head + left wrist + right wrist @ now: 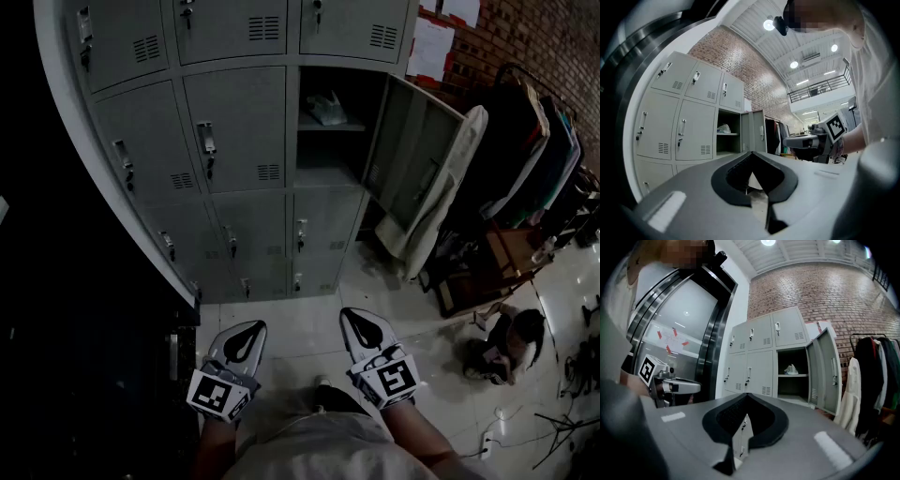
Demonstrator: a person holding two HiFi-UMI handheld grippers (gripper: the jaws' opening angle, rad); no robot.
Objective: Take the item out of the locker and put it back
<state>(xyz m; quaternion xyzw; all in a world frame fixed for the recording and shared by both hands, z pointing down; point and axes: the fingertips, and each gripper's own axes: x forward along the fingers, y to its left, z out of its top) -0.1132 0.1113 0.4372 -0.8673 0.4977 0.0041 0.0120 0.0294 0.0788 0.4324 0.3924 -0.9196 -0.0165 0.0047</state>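
Standing in a tall room with a brick wall (553, 47) and a pale tiled floor (309, 314), well back from a bank of grey metal lockers (234, 141). No table anywhere; only that floor below, with a loaded clothes rack (534, 141) off to the right, near the lockers. Looking at one locker compartment (328, 150) standing open in the right-hand column, with its door (412, 155) swung out to the right and a pale cloth (450, 197) draped over the door's edge. Holding the left tongs (246, 337) and the right tongs (366, 333) low and side by side over the floor, both closed tip to tip on nothing, both aimed toward the lockers. Seeing the item (326, 111), a small crumpled white thing, perhaps a plastic bag, on the upper shelf inside the open compartment, well apart from either pair. Judging the task at its very start, with the taking-out not yet begun. Calling next for a walk up to the lockers, a raise of one pair to shelf height, an opening of it, and a soft pinch on crumpled stuff likely to give and slip.
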